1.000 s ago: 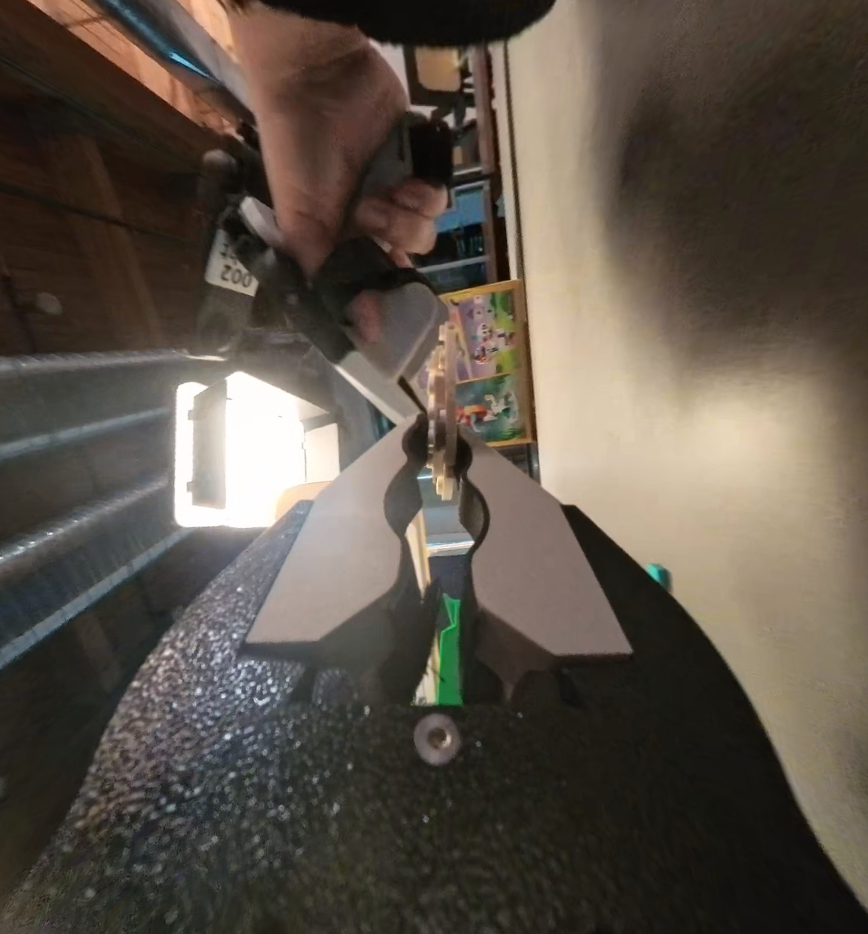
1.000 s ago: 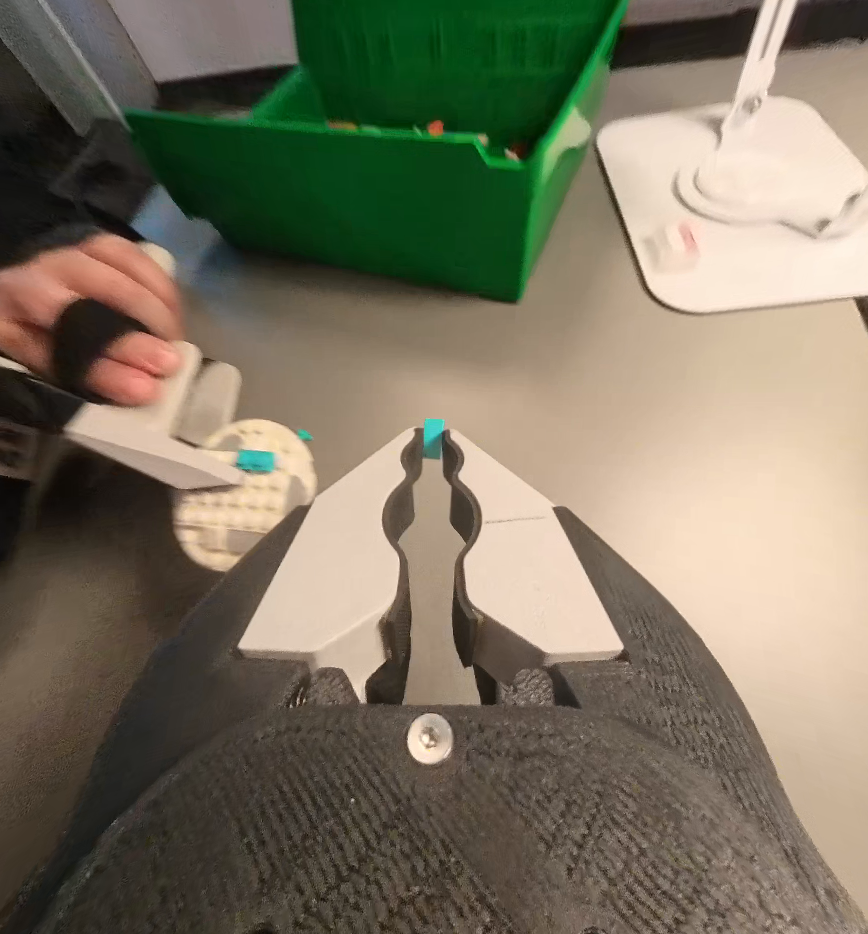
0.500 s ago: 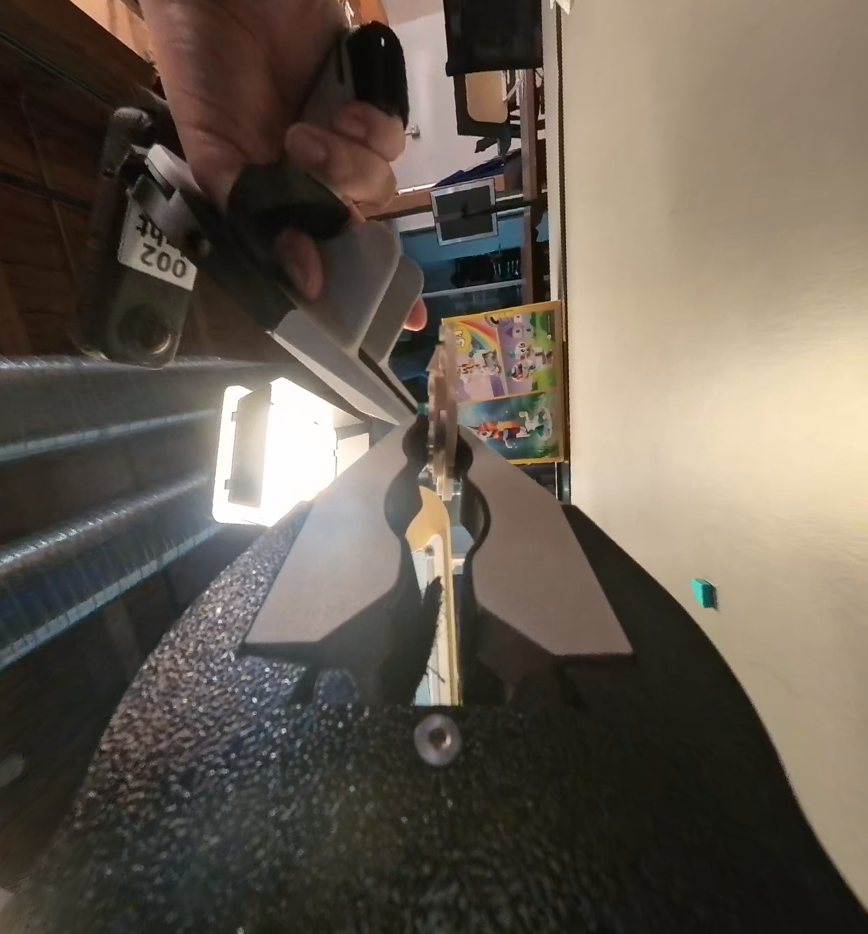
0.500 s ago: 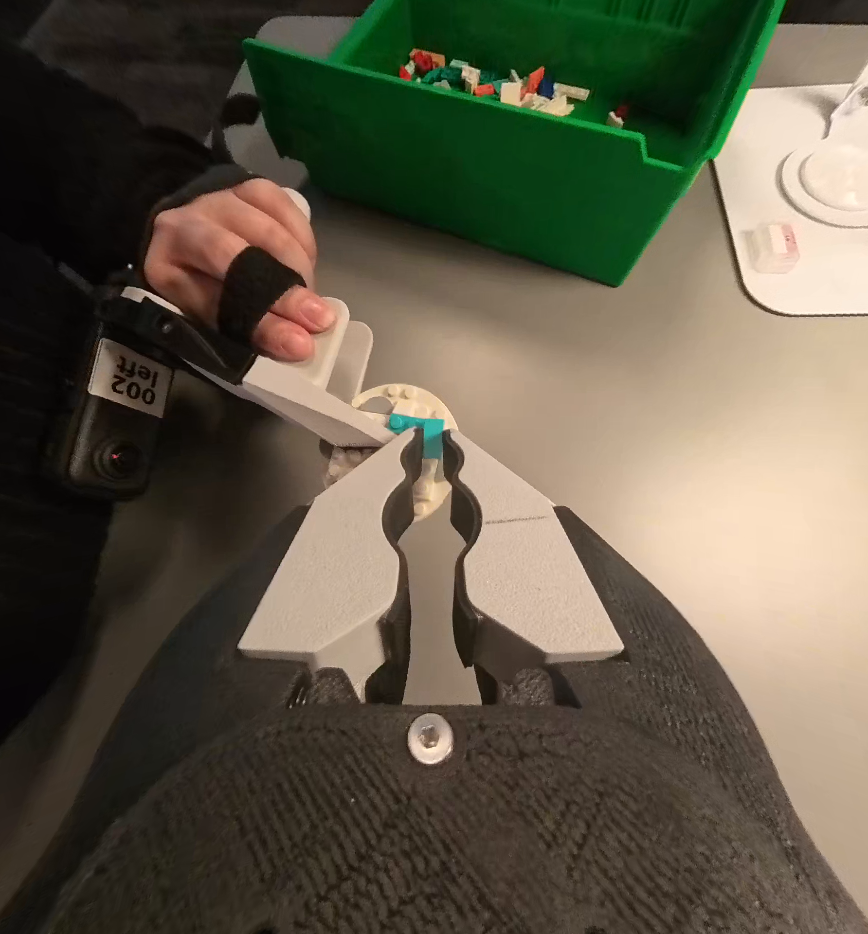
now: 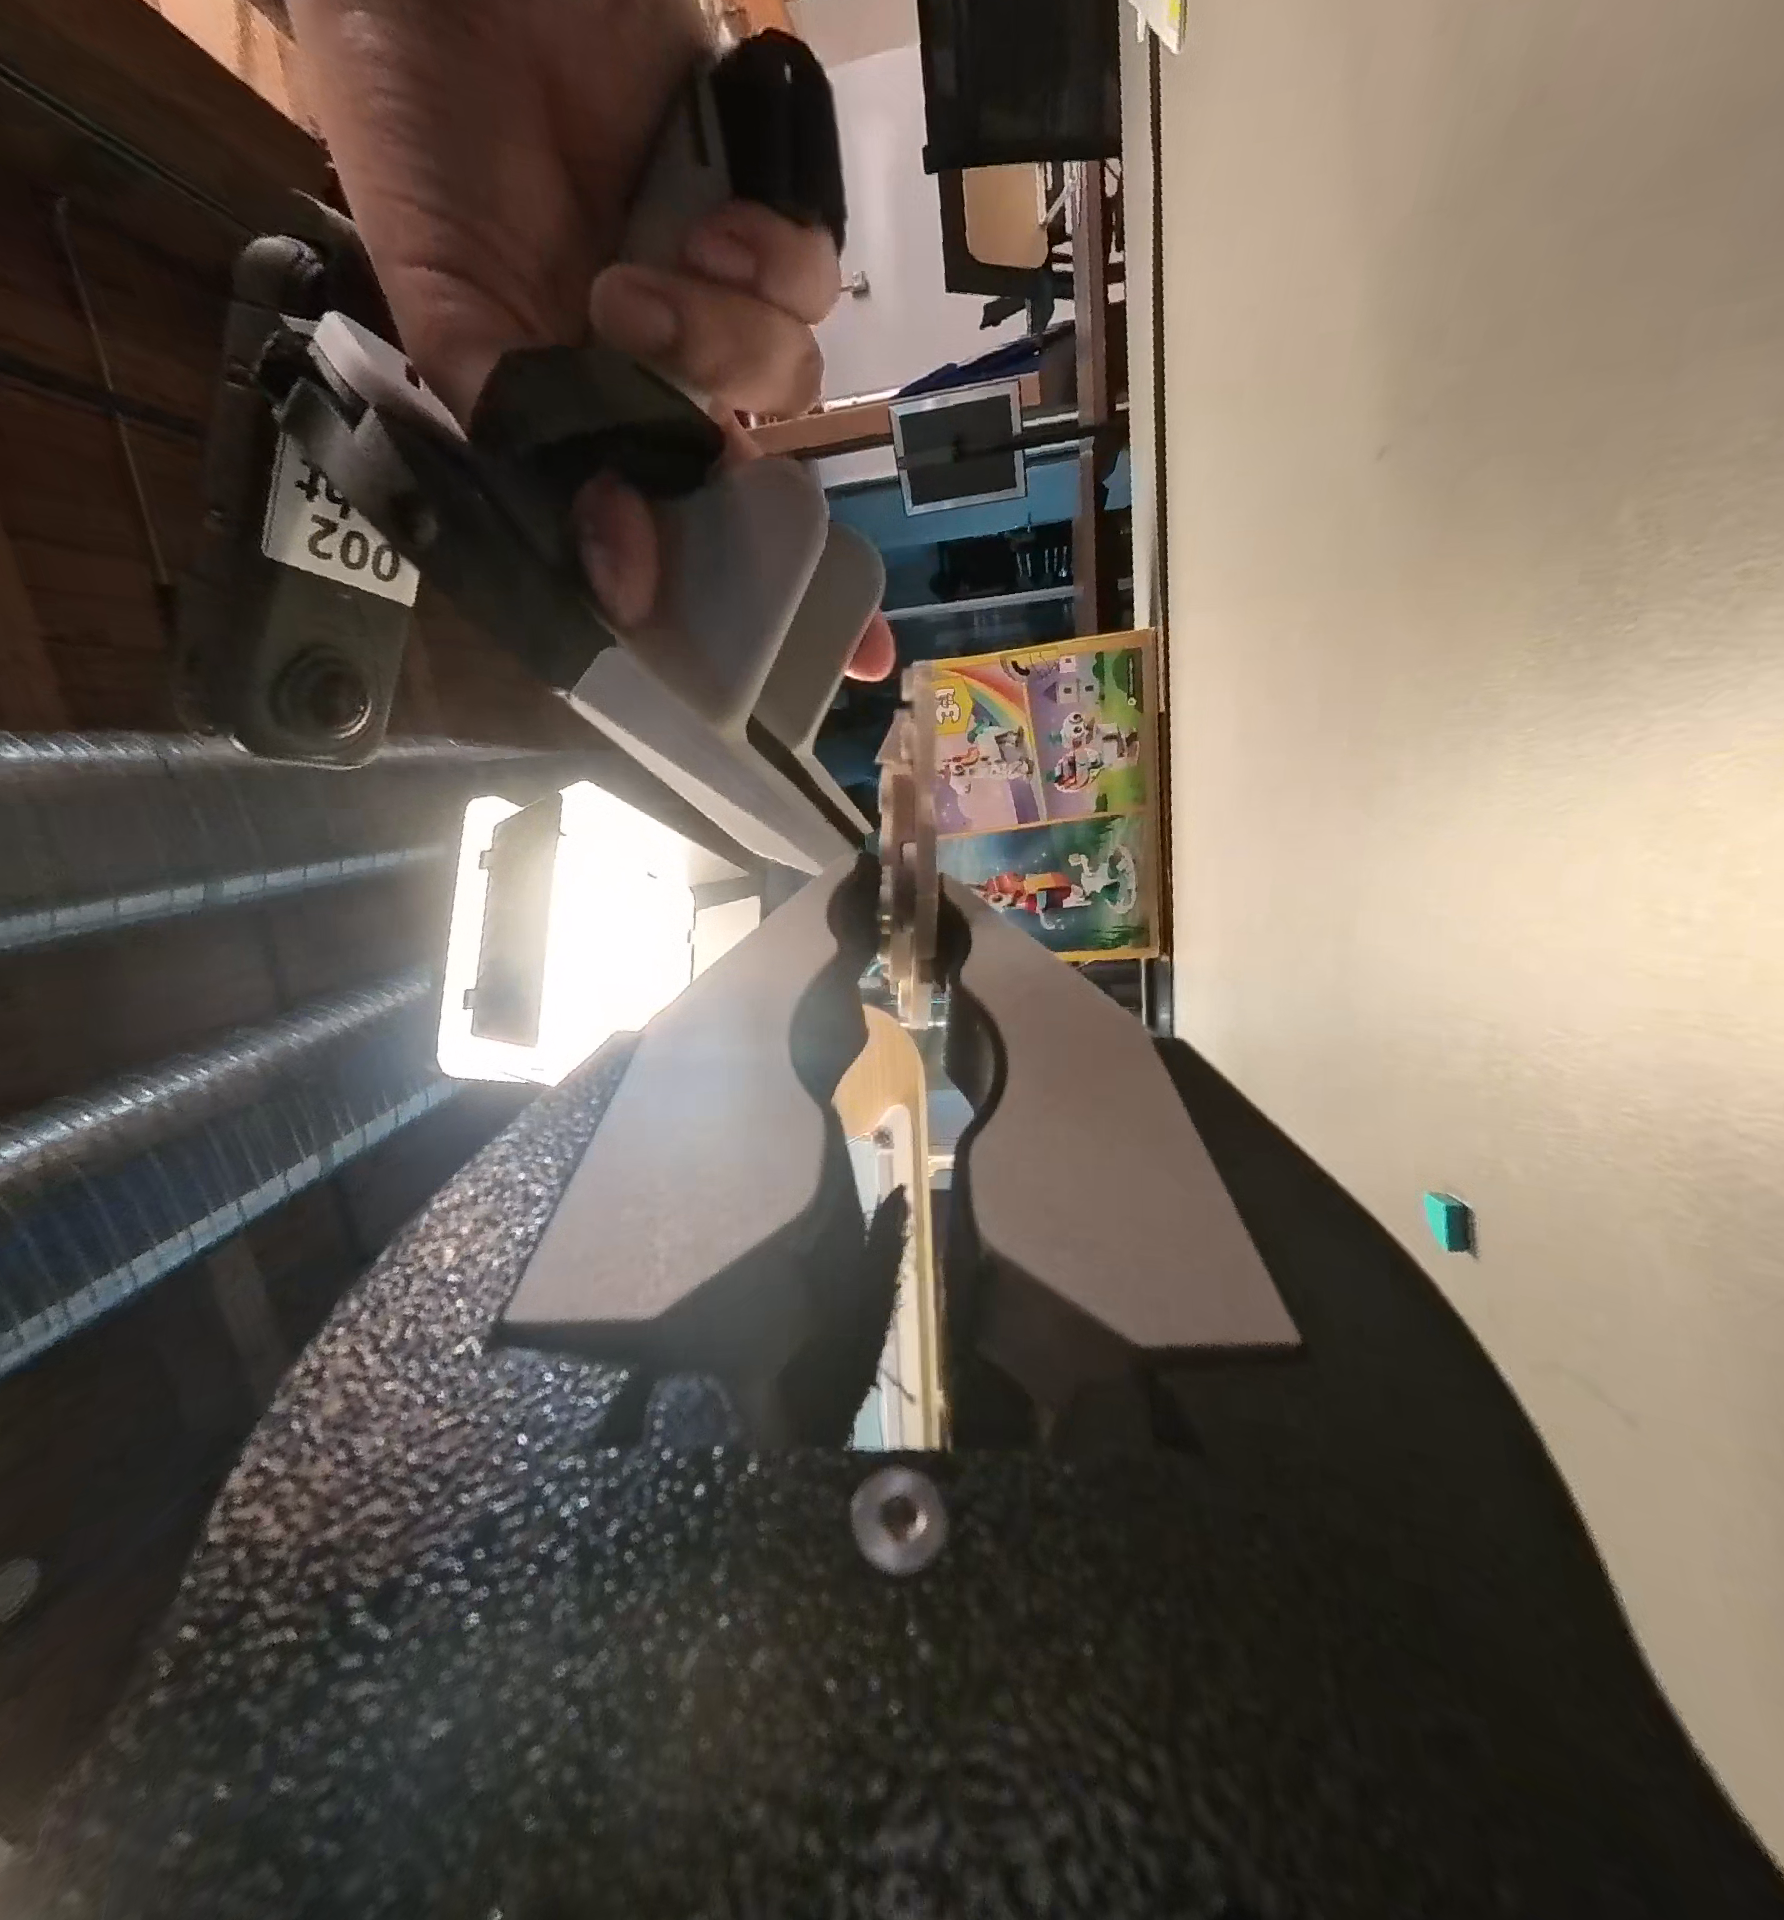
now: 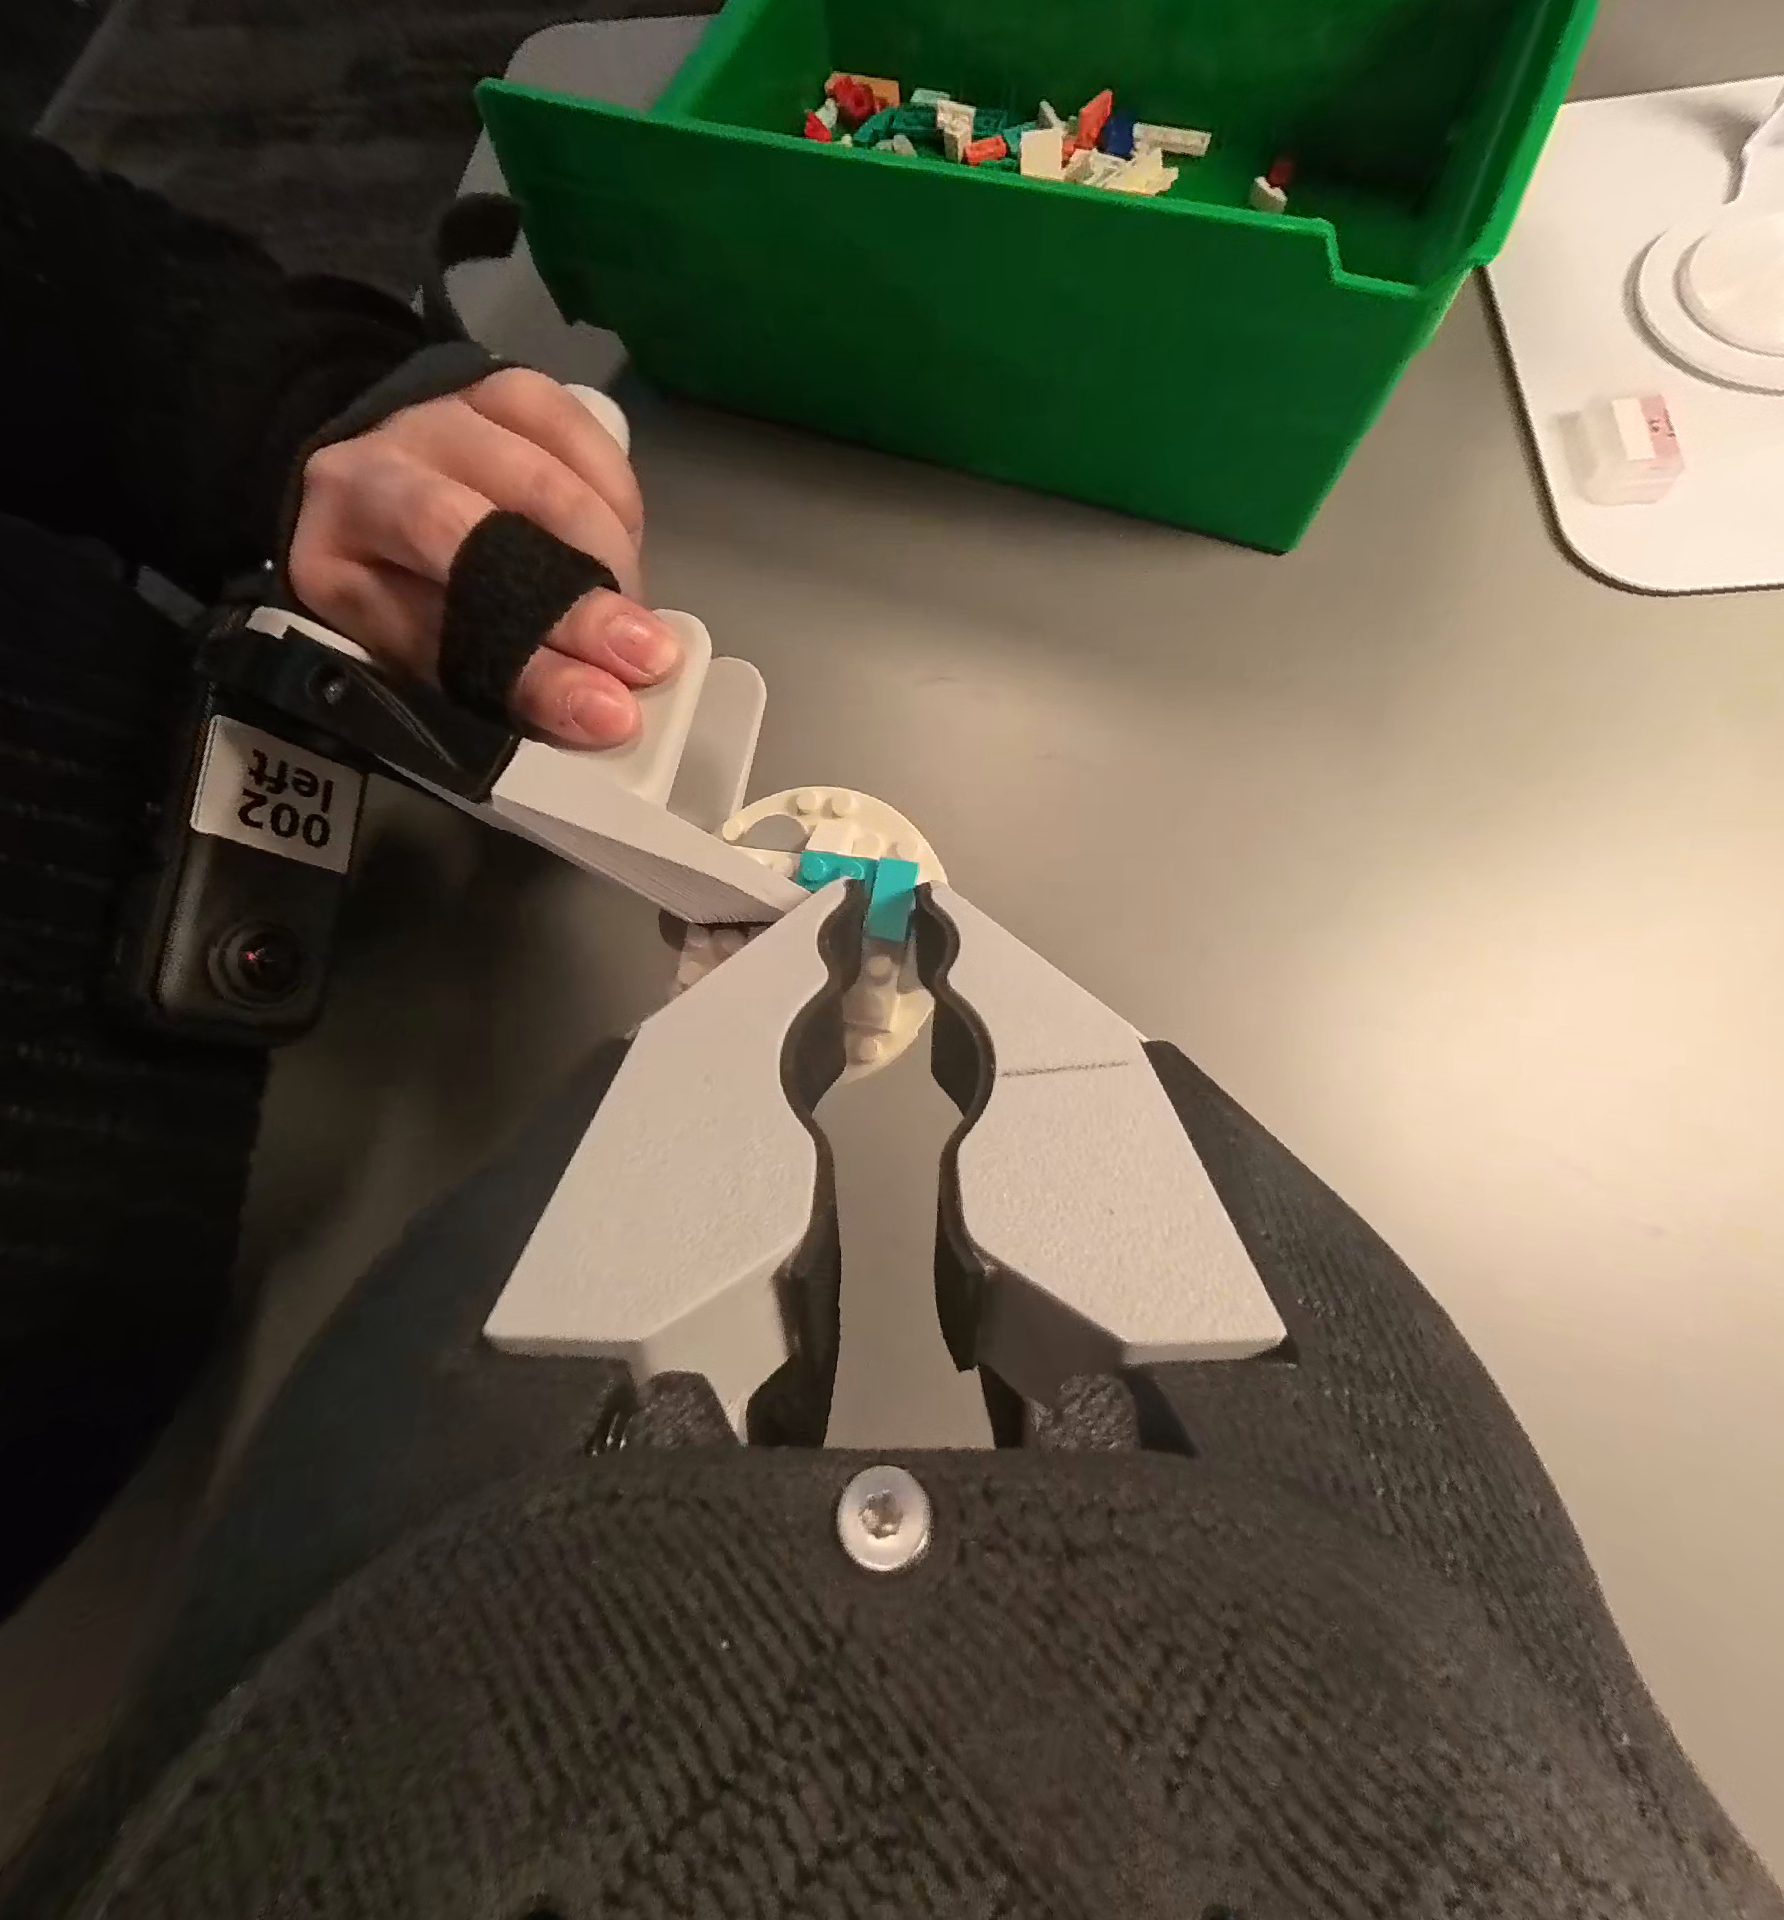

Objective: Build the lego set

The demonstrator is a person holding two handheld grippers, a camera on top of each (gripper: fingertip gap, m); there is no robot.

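Lego disc (image 6: 846, 831), round and cream, held above the grey table (image 6: 1283, 831), pinched edge-on by the left gripper (image 5: 909, 914); right gripper (image 6: 883, 902) clamps a teal brick (image 6: 890, 896) onto it; green bin (image 6: 971, 312) behind.

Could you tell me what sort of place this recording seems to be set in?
Probably an office or lab workspace set up for recording: a plain grey table, a green bin of loose lego pieces, and shelving with monitors behind.
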